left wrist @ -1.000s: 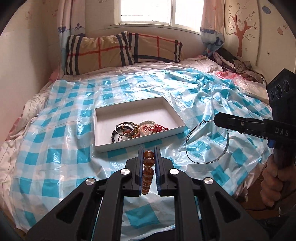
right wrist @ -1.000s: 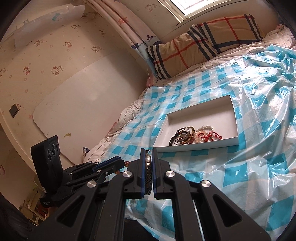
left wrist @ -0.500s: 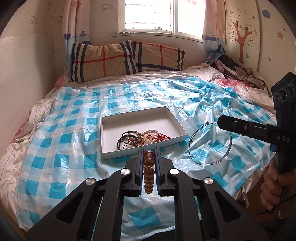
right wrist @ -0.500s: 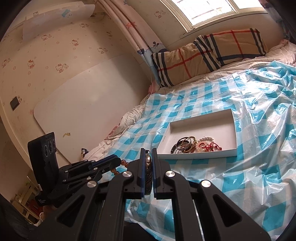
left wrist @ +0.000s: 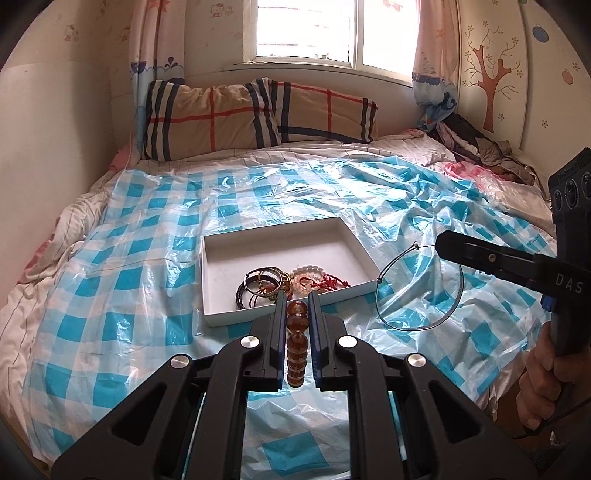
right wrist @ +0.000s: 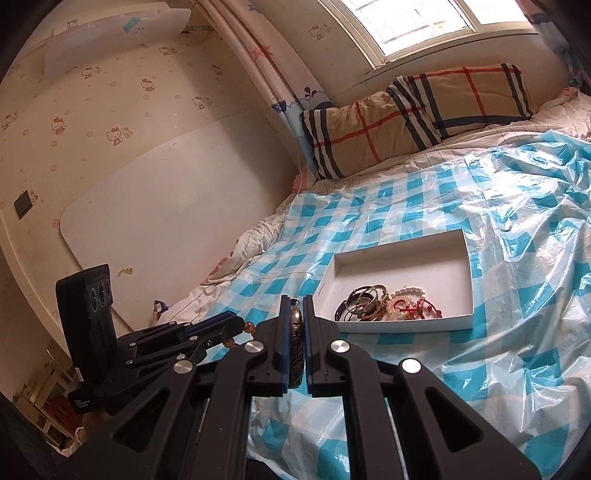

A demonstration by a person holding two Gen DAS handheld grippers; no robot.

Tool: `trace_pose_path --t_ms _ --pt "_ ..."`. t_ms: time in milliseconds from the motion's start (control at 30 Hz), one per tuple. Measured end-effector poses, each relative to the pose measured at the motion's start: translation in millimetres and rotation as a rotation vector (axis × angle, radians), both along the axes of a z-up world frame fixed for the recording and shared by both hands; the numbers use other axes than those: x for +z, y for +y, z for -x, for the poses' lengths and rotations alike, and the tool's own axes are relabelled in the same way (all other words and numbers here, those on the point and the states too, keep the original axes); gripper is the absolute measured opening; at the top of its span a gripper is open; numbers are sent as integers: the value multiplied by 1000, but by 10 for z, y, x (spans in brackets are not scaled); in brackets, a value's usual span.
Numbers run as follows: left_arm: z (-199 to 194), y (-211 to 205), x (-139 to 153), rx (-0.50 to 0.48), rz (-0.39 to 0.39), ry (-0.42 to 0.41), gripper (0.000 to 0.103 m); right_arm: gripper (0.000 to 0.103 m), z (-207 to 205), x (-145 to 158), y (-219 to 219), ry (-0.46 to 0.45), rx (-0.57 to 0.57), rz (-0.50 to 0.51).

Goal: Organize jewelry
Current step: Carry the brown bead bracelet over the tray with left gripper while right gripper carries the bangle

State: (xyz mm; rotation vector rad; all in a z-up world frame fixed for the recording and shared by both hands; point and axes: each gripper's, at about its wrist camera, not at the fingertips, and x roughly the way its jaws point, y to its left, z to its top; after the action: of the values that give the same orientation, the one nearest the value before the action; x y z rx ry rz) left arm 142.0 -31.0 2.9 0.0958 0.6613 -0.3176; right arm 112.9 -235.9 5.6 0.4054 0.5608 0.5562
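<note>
1. Your left hand-held gripper (left wrist: 298, 306) is clenched on an amber bead bracelet (left wrist: 296, 343); the beads run in a line between its fingers, above the near edge of the bed (left wrist: 74, 229).
2. Your right hand-held gripper (right wrist: 295, 306) is clamped on a thin wire hoop (left wrist: 419, 288). In the left wrist view the hoop hangs from its tip, just right of the box (left wrist: 221, 317) and above the sheet (left wrist: 155, 302). In the right wrist view only a dark metal piece shows, pinched between the fingers.
3. The white box lies open on the blue-checked plastic sheet, mid-bed, just ahead of both grippers. Its near wall faces you.
4. Inside, crowded at the near end, are dark and gold bangles (left wrist: 262, 288), a pale bead bracelet (left wrist: 310, 269) and a red cord piece (left wrist: 328, 282). They overlap one another. The far part of the box floor is bare.
5. The sheet is crumpled and glossy, with raised folds to the right of the box.
6. Two plaid pillows (left wrist: 258, 114) lie against the wall under the window (left wrist: 306, 33), well behind the box.
7. A heap of clothes (left wrist: 476, 144) sits in the far right corner, well apart from the box.
8. A white board (right wrist: 166, 206) leans on the wall left of the bed.
9. Your right hand (left wrist: 543, 380) wraps that gripper's handle at the bed's right edge.
</note>
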Motion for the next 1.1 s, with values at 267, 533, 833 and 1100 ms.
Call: trace_pose_path --t_ms 267,533,833,1100 --pt "-272 -59 -70 -1 3 -6 10 7 -260 -106 -53 5 -24 -3" --pt "-539 -125 -138 -1 10 -18 10 7 -532 -199 -89 5 -45 -2" --pt "-837 -154 -266 8 14 -16 10 7 -870 -349 -103 12 -64 8" --pt "-1129 -149 -421 18 29 0 10 7 -1167 -503 -95 24 -73 13"
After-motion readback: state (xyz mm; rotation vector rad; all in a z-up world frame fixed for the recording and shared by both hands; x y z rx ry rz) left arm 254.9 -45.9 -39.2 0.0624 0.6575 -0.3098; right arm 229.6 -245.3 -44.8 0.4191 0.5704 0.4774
